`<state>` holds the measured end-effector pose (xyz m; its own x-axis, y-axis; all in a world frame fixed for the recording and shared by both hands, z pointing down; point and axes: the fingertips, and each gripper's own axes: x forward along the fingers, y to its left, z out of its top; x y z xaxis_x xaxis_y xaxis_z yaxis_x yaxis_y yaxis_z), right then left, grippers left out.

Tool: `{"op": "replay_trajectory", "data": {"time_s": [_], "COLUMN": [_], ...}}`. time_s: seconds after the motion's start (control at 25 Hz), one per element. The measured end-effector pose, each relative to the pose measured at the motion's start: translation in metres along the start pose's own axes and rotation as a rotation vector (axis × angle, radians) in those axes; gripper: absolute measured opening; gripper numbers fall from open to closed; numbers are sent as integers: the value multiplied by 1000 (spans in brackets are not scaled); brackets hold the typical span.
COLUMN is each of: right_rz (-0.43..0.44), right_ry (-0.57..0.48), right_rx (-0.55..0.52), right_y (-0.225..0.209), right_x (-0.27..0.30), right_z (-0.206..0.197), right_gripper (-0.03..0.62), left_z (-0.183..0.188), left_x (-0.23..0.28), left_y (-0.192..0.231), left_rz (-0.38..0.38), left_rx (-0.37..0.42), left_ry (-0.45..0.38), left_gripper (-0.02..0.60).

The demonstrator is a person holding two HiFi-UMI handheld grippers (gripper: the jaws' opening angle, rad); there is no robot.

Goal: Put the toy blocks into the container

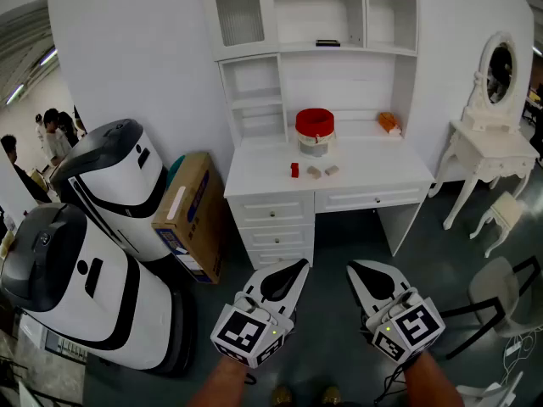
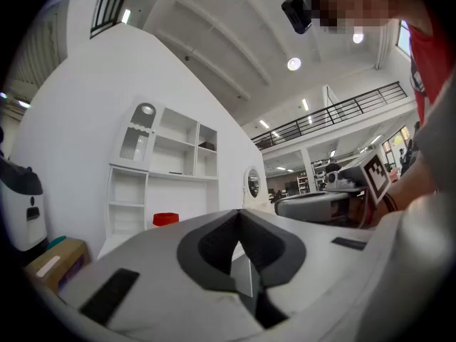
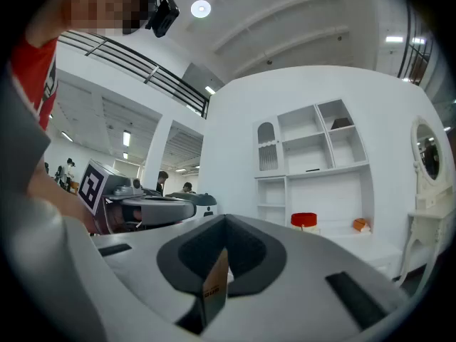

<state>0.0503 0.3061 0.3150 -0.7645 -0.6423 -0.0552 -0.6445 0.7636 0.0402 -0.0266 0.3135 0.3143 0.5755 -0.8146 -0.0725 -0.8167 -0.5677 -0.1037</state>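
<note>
Running off the lower edge: both forearms [image 1: 227, 387]. Toy blocks [image 1: 314, 172] on the desk [image 1: 356, 185] top: too small to tell shapes. Cardboard box [image 1: 191, 214]: leaning at the desk's left. Container [image 1: 315, 131], red-topped: on the desk behind the blocks. Left gripper [image 1: 299, 267], right gripper [image 1: 356, 268]: before the desk, side by side, jaws closed, empty.

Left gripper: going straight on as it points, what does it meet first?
Left gripper likely meets the white desk first, right of the red container; nothing nearer shows, depth unclear.
</note>
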Motion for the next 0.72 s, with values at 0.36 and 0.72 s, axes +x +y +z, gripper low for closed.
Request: {"op": "replay_trajectory", "data": {"time_s": [0.36, 0.72], "right_rz": [3, 4], "right_ry": [-3, -11], "right_rx": [-3, 9], "right_y": [0, -5], "right_x": [-2, -4], "right_z": [0, 2], "right_gripper": [17, 17], "left_z": [-1, 0], "left_x": [2, 6], "left_y": [-4, -6], "left_rz": [-5, -5], "left_rx": [3, 1], "left_ry": [1, 4], "left_gripper": [14, 14]}}
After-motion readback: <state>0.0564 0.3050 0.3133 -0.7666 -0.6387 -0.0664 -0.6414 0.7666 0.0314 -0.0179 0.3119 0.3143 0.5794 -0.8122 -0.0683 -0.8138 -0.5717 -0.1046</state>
